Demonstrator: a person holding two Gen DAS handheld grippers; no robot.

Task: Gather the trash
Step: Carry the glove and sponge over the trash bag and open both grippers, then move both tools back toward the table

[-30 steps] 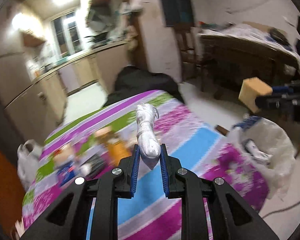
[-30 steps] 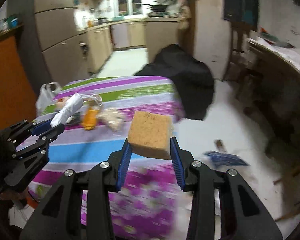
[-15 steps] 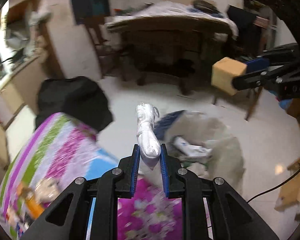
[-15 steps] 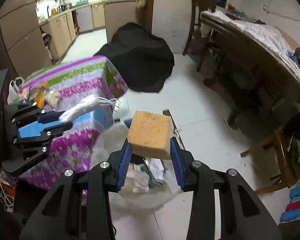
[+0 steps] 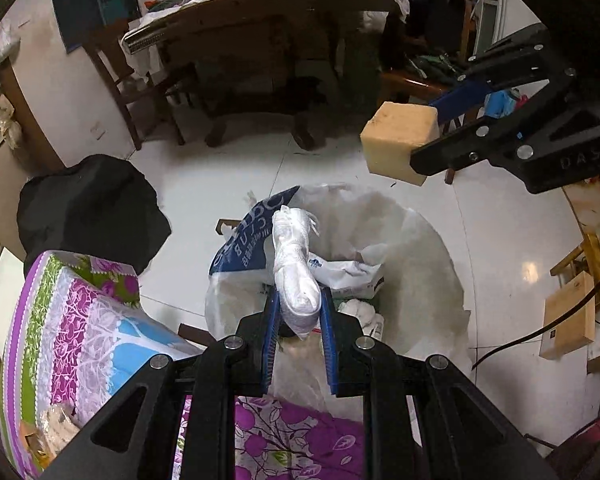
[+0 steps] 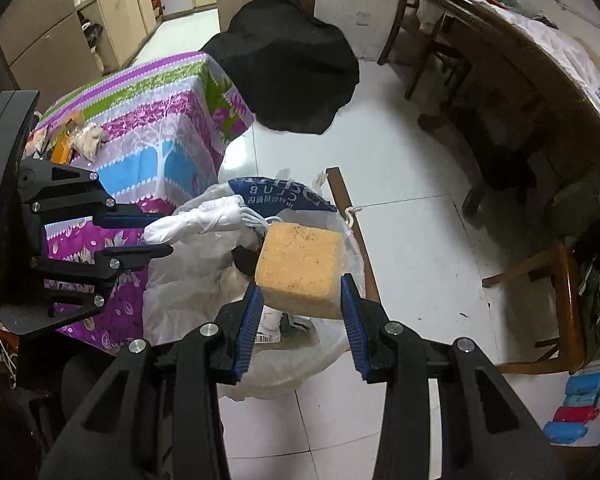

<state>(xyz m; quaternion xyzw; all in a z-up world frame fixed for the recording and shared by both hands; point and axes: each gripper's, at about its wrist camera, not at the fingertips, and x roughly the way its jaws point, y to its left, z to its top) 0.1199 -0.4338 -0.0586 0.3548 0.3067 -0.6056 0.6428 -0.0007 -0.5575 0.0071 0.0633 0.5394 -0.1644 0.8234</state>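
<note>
My left gripper (image 5: 298,316) pinches a twisted white plastic wad (image 5: 296,268) between its blue pads, the wad sticking up and forward past my fingertips. My right gripper (image 6: 300,304) clamps a yellow sponge block (image 6: 302,270), which fills the gap between the pads. Directly below and ahead of both sits the open white trash bag (image 5: 428,248) on the tiled floor, with crumpled wrappers (image 5: 348,276) inside and a blue printed bag (image 5: 248,240) draped over its near-left rim. In the left view the sponge hangs above the bag's far right edge; in the right view the wad hangs over its left side. To the left of my jaws is the table with the purple, blue and green cloth (image 6: 152,120), scraps (image 6: 88,140) on it. Beyond the bag lies a black heap (image 6: 288,64), and farther off a dark wooden table (image 5: 268,20) with chairs.
</note>
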